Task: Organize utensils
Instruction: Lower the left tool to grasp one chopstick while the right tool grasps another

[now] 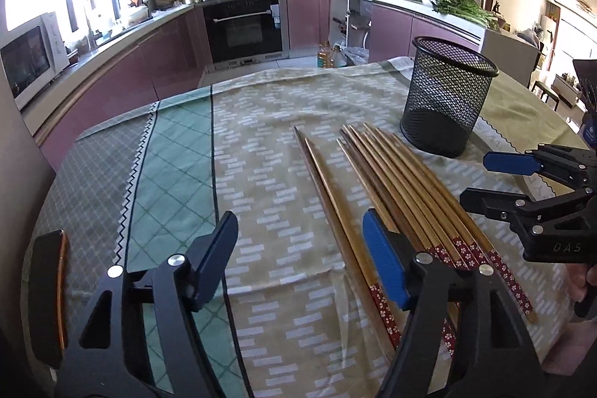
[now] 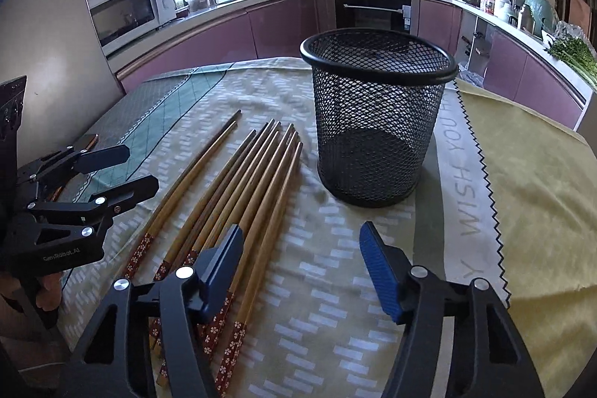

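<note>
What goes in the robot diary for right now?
left gripper open | right gripper open | chopsticks on cloth | mesh cup empty

left gripper point(image 1: 300, 237): black frame; blue pads; silver screws
right gripper point(image 2: 300, 248): black frame; blue ribbed pads; white lettering

Clothed table point(image 1: 261, 144): chopsticks point(image 1: 391, 181), mesh cup point(image 1: 444, 99)

"DAS" in raised letters on the black body of the right hand-held gripper point(image 1: 474, 179), "GenRobot.AI" in pale print on the left hand-held gripper point(image 2: 143, 166), "WISH YOU" in grey capitals along the cloth's pale band point(image 2: 460, 181) on the tabletop, further letters unreadable
</note>
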### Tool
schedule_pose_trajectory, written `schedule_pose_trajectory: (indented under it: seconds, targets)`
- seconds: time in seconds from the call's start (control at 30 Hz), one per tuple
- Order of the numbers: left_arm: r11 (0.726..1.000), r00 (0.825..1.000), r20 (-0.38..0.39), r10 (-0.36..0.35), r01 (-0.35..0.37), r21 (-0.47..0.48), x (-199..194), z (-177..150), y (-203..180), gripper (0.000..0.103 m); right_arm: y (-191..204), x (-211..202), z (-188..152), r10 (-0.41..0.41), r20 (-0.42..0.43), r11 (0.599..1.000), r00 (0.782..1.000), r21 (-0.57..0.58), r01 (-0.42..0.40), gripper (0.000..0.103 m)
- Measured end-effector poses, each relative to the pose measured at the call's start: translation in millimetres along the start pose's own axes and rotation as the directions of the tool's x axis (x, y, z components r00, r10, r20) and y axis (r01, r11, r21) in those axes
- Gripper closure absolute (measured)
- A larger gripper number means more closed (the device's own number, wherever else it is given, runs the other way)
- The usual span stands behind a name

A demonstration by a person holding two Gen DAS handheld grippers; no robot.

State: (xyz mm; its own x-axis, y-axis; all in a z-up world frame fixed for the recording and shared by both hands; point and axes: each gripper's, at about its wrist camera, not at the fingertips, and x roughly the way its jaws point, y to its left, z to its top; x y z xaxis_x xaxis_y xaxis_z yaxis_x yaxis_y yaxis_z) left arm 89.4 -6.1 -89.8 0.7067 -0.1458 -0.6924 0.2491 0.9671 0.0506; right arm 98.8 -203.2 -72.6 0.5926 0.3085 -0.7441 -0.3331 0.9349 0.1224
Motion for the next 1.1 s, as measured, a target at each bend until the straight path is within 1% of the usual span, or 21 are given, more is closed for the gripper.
schedule_pose_trajectory:
  seconds: [0.07, 0.17, 0.23, 0.33, 0.43, 0.53, 0.63, 0.7, 0.8, 0.83, 0.9, 1.0, 1.07, 1.1]
  targets:
    - [1.000, 1.000, -0.018, -0.011, 0.012, 0.012, 5, 1, -2, 0.041, 1, 5, 1, 0.004, -0.019, 1.000, 1.000, -0.004, -0.004, 0.050]
    - [0.999, 0.999, -0.043, -0.034, 0.035, 0.021, 13, 3, -4, 0.046, 0, 8, 1, 0.003, -0.040, 1.000, 0.999, -0.008, -0.004, 0.055]
    - [0.998, 0.996, -0.061, -0.058, 0.059, 0.009, 17, 4, -1, 0.049, -4, 10, -1, 0.010, -0.043, 1.000, 0.999, -0.007, -0.010, 0.055]
    - [0.998, 0.994, -0.090, -0.059, 0.059, -0.003, 24, 4, 4, 0.054, -5, 10, -1, 0.009, -0.045, 1.000, 0.999, -0.008, -0.010, 0.056]
    - [0.997, 0.991, -0.103, -0.081, 0.079, -0.017, 29, 6, 7, 0.054, -6, 11, -1, 0.007, -0.048, 1.000, 0.999, -0.012, -0.007, 0.056]
    - [0.998, 0.992, -0.110, -0.069, 0.069, 0.001, 32, 7, 5, 0.054, -5, 13, 1, 0.002, -0.049, 1.000, 0.999, -0.017, -0.003, 0.056]
    - [0.997, 0.990, -0.123, -0.075, 0.078, 0.018, 35, 9, 0, 0.054, -4, 14, 2, -0.001, -0.051, 1.000, 0.999, -0.022, -0.001, 0.056]
    - [0.997, 0.988, -0.134, -0.074, 0.078, 0.023, 39, 9, -3, 0.056, -3, 16, 3, -0.008, -0.051, 1.000, 0.999, -0.029, 0.006, 0.056]
    - [0.996, 0.988, -0.135, -0.078, 0.082, 0.030, 41, 12, -5, 0.064, -1, 18, 5, -0.015, -0.052, 0.999, 0.999, -0.044, 0.013, 0.058]
    - [0.996, 0.987, -0.137, -0.085, 0.089, 0.026, 42, 14, -5, 0.068, -1, 20, 6, -0.014, -0.052, 0.999, 0.999, -0.044, 0.012, 0.060]
    - [0.996, 0.986, -0.140, -0.090, 0.093, 0.014, 45, 18, -6, 0.071, -1, 21, 8, -0.007, -0.051, 0.999, 0.999, -0.037, 0.005, 0.066]
    - [0.996, 0.986, -0.141, -0.093, 0.094, -0.001, 50, 22, -7, 0.078, -5, 22, 10, 0.013, -0.050, 1.000, 0.999, -0.014, -0.014, 0.075]
    - [0.995, 0.985, -0.141, -0.103, 0.103, -0.013, 51, 24, -9, 0.088, -7, 23, 11, 0.027, -0.050, 1.000, 0.998, 0.003, -0.027, 0.081]
    - [0.994, 0.984, -0.141, -0.108, 0.106, -0.020, 51, 24, -9, 0.090, -10, 23, 11, 0.034, -0.049, 0.999, 0.998, 0.016, -0.034, 0.083]
